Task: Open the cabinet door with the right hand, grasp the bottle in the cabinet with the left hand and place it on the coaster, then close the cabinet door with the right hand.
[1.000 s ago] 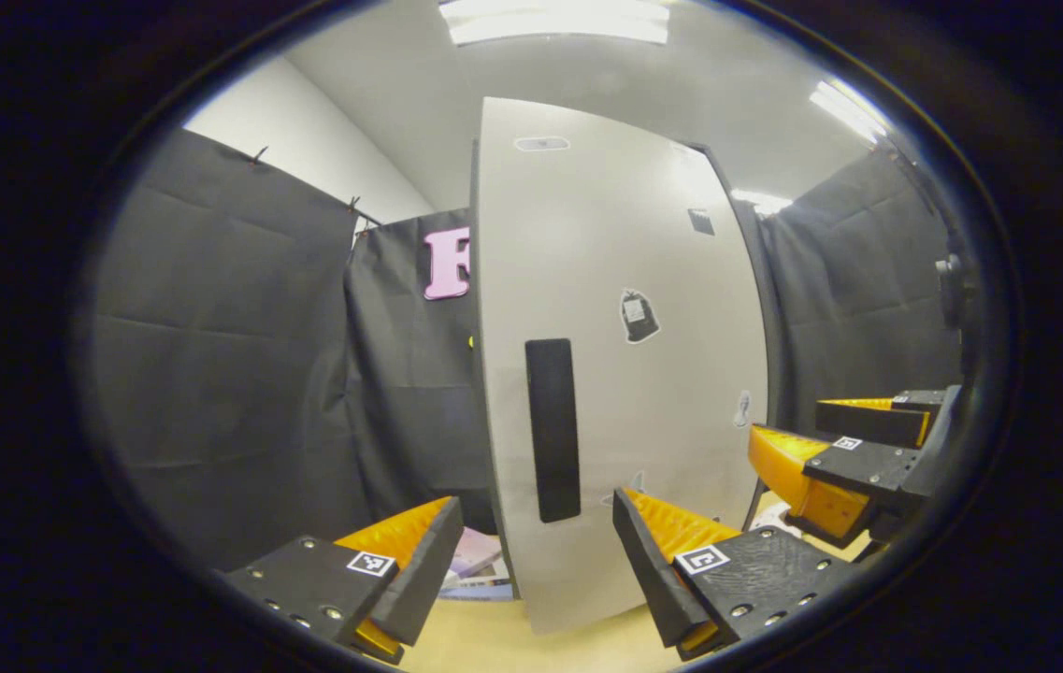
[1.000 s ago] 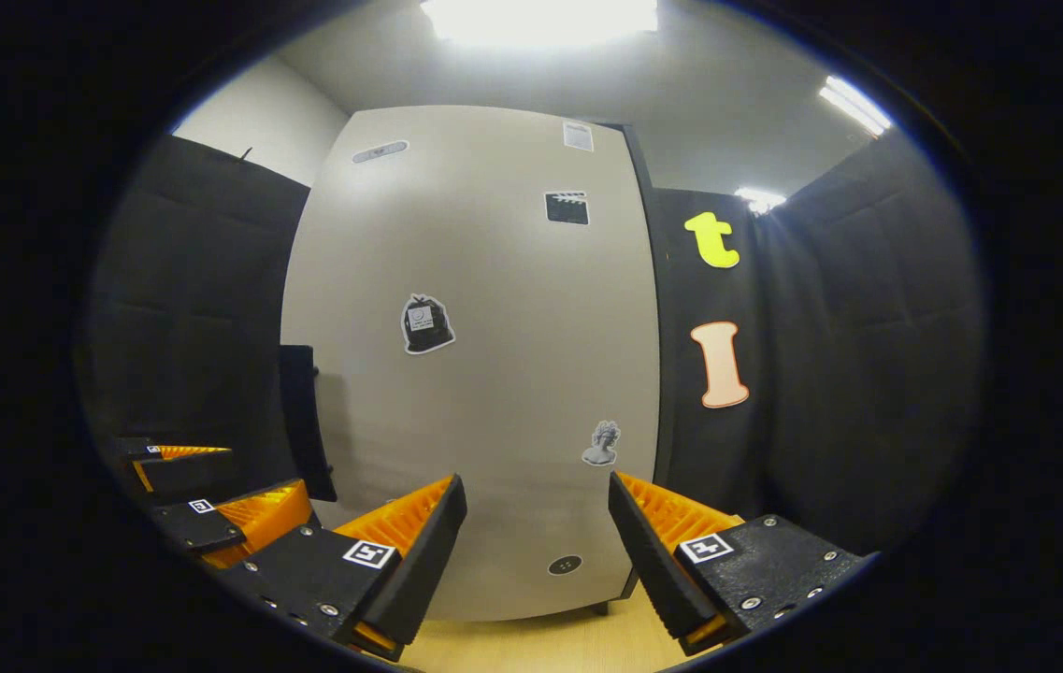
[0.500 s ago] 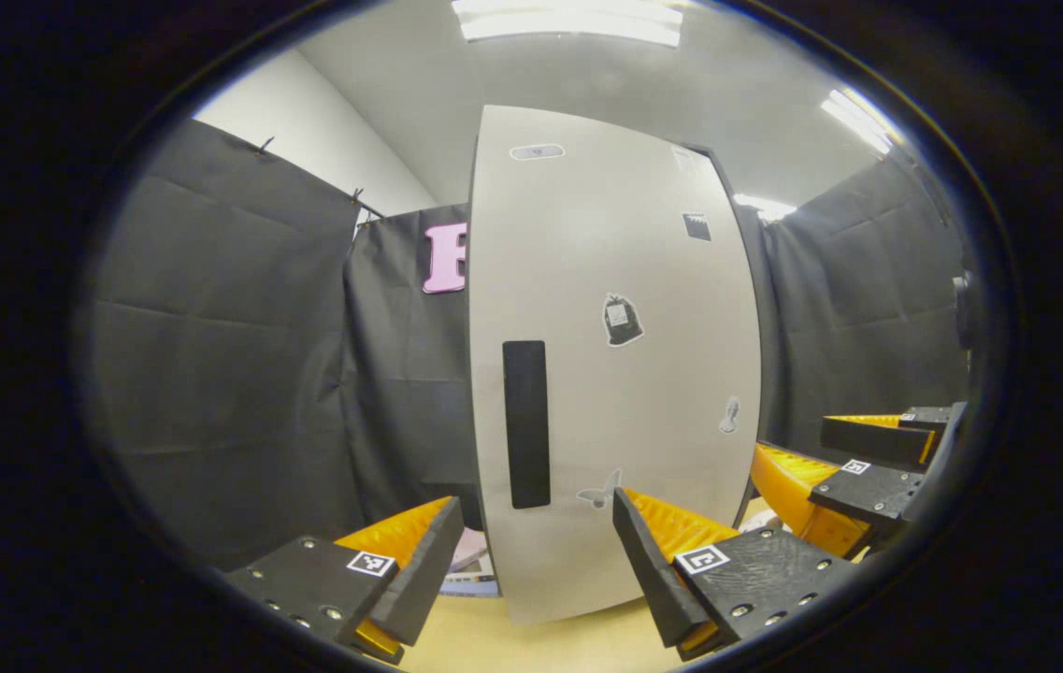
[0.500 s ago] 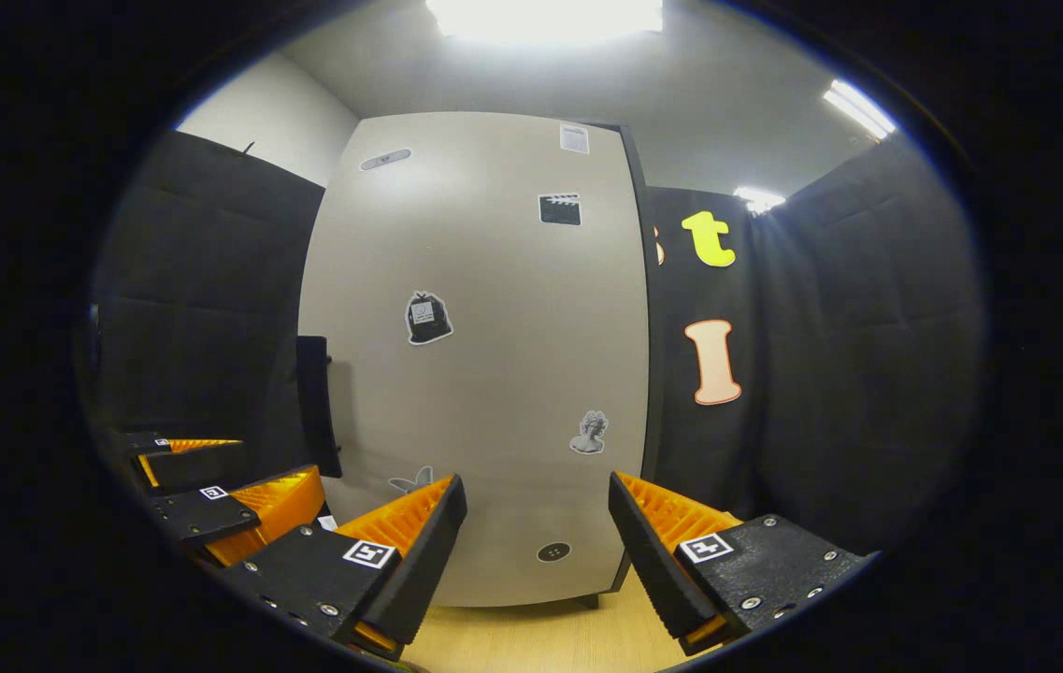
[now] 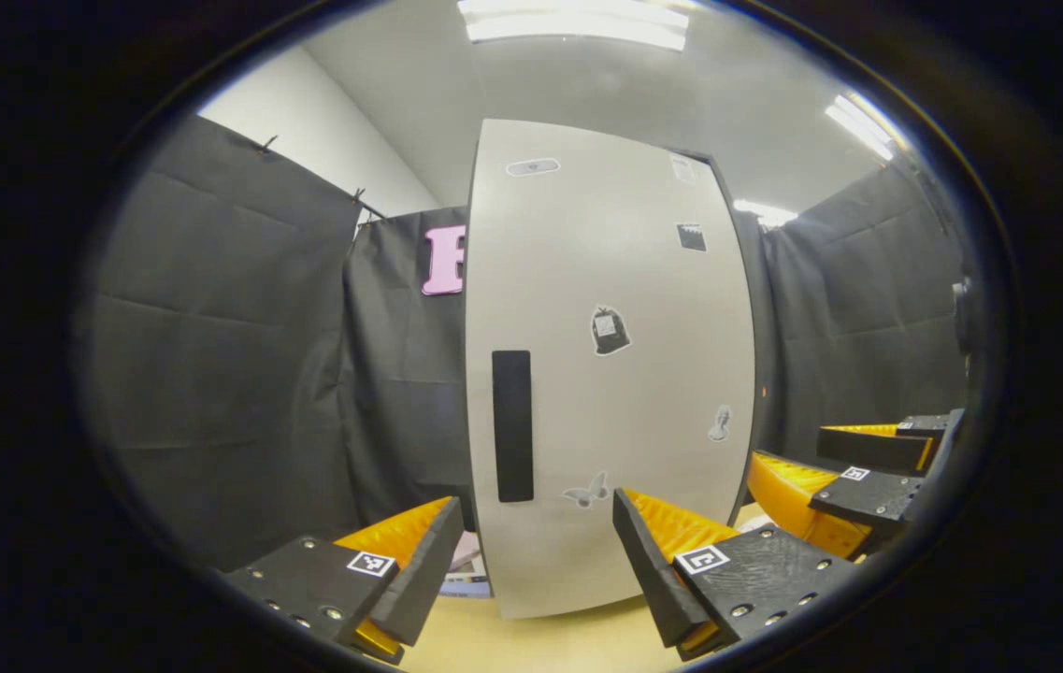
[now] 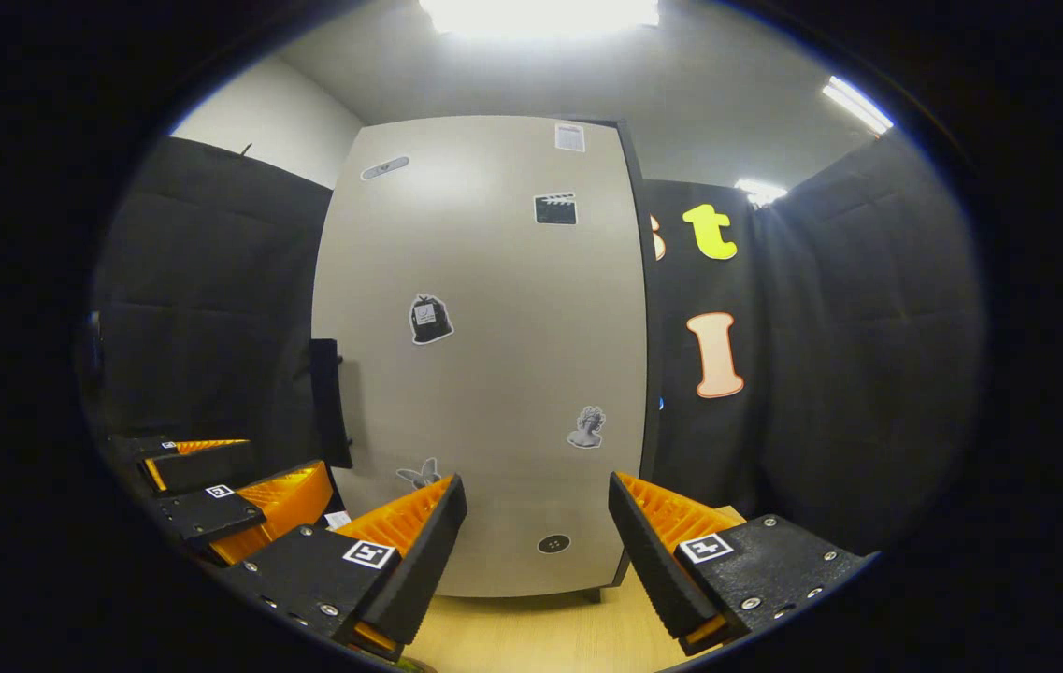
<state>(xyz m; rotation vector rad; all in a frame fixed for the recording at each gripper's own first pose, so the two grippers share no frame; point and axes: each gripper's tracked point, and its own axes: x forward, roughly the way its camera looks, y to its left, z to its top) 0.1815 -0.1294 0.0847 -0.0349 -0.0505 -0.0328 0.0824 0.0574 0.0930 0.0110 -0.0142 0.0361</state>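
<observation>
A tall grey cabinet door (image 5: 615, 374) with several stickers stands shut in front of me, its black vertical handle (image 5: 512, 425) at its left edge. My left gripper (image 5: 536, 551) is open and empty, held short of the door, roughly level with the handle's lower end. In the right gripper view the same door (image 6: 494, 374) and handle (image 6: 330, 402) face me, and my right gripper (image 6: 536, 542) is open and empty before the door's lower part. Each gripper sees the other beside it: the right gripper (image 5: 830, 467) and the left gripper (image 6: 213, 477). The door hides the cabinet's inside.
The cabinet stands on a light wooden tabletop (image 6: 540, 636). Some flat pinkish and blue items (image 5: 467, 570) lie on it left of the cabinet's foot, partly behind my left finger. Black cloth walls close in both sides.
The cabinet looks smaller and farther off in both views, so both grippers have drawn back from it. Both stay open and the door stays shut.
</observation>
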